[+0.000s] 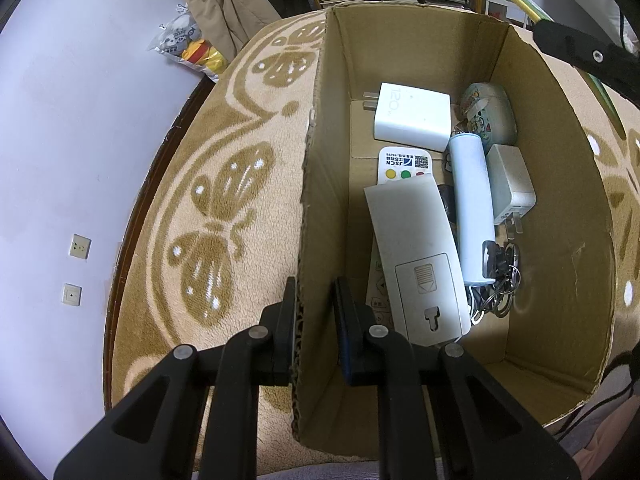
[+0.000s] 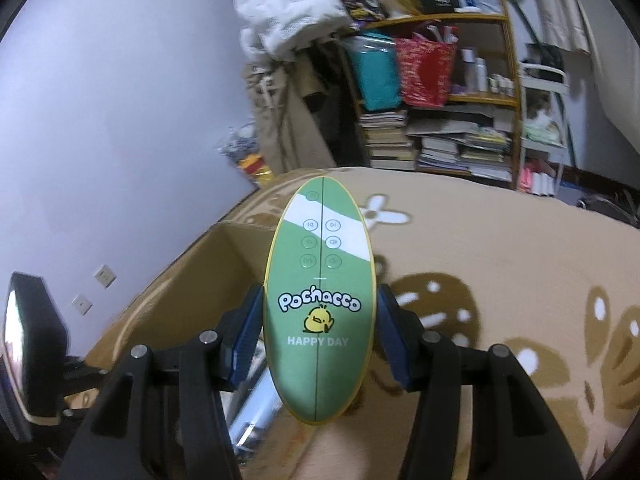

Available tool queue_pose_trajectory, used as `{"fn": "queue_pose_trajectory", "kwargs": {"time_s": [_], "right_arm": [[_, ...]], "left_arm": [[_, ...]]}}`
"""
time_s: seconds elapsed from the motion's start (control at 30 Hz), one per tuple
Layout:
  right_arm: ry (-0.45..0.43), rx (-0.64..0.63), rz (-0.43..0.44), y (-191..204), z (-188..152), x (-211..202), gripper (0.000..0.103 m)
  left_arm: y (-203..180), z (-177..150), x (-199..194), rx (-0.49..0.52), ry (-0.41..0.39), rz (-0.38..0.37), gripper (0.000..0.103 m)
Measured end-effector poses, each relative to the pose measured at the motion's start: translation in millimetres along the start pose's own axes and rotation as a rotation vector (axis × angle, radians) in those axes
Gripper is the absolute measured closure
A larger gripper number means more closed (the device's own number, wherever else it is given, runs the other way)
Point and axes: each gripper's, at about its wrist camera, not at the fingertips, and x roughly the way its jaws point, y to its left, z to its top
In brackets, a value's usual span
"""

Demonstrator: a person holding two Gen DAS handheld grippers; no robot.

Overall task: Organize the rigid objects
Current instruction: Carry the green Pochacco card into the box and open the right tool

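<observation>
Pochacco oval device (image 2: 319, 312), green with a yellow rim and printed media buttons, sits upright between the blue pads (image 2: 247, 336) of the right gripper (image 2: 319, 332), which is clamped on its long edges at the widest part, above the cardboard box (image 2: 188, 292). It looks like hard, smooth plastic, probably light and stiff, and its curved glossy sides could slip, so holding it at mid-width seems the safest grip. The left gripper (image 1: 314, 320) straddles the near left wall of the cardboard box (image 1: 320, 184), its jaws set on either side of the board and seemingly pinching it. Inside, from the near end, lie a white remote (image 1: 416, 256), a pale blue cylinder (image 1: 472, 208), keys (image 1: 500, 280), a small grey plug (image 1: 510, 184), then a white charger (image 1: 414, 116) and a patterned case (image 1: 488, 112) at the far wall. The box rests on a tan butterfly blanket (image 1: 216, 208).
</observation>
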Motion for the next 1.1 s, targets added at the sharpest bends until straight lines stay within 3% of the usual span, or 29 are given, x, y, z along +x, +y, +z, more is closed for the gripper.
{"fn": "queue_pose_trajectory", "kwargs": {"time_s": [0.23, 0.5, 1.1], "right_arm": [[0.036, -0.067, 0.053, 25, -12, 2, 0.044], [0.091, -0.112, 0.052, 36, -22, 16, 0.044], [0.111, -0.155, 0.031, 46, -29, 22, 0.043]], "left_arm": [[0, 0, 0, -0.001, 0.000, -0.001, 0.087], [0, -1, 0, 0.006, -0.002, 0.008, 0.087], [1, -4, -2, -0.005, -0.005, -0.004, 0.087]]}}
